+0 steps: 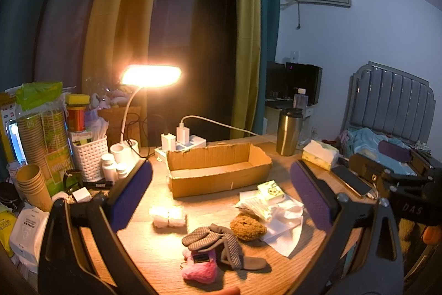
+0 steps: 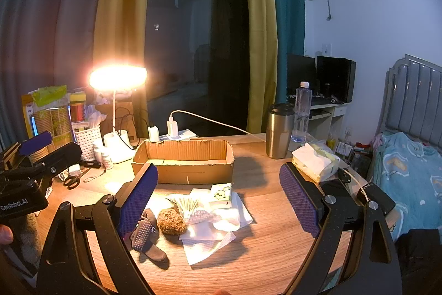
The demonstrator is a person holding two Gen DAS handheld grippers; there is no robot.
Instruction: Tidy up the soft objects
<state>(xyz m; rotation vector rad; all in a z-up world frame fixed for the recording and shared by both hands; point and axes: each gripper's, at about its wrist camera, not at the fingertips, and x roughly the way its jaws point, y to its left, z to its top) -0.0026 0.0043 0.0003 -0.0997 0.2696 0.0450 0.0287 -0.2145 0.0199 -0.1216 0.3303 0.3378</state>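
An empty cardboard box [image 1: 218,170] [image 2: 183,162] sits mid-table. In front of it lie a brown dotted glove [image 1: 221,242] [image 2: 146,237], a pink plush piece [image 1: 200,268] under the glove, a brown fuzzy ball [image 1: 247,227] [image 2: 171,221], a white foam block [image 1: 168,216], a small green tissue pack [image 1: 270,191] [image 2: 221,195], a bag of cotton swabs [image 2: 193,208] and white paper tissues [image 1: 287,228] [image 2: 210,237]. My left gripper [image 1: 221,198] hangs open above these things. My right gripper [image 2: 218,201] is open too, with nothing between its pads.
A lit desk lamp [image 1: 150,76] [image 2: 117,78], power strip [image 1: 182,141], white basket [image 1: 89,156], paper cups [image 1: 30,184] and bottles crowd the left. A steel tumbler [image 1: 288,130] [image 2: 279,130], tissue box [image 1: 320,154] [image 2: 315,162] and phone [image 1: 352,180] stand right. A bed [image 2: 408,170] lies beyond.
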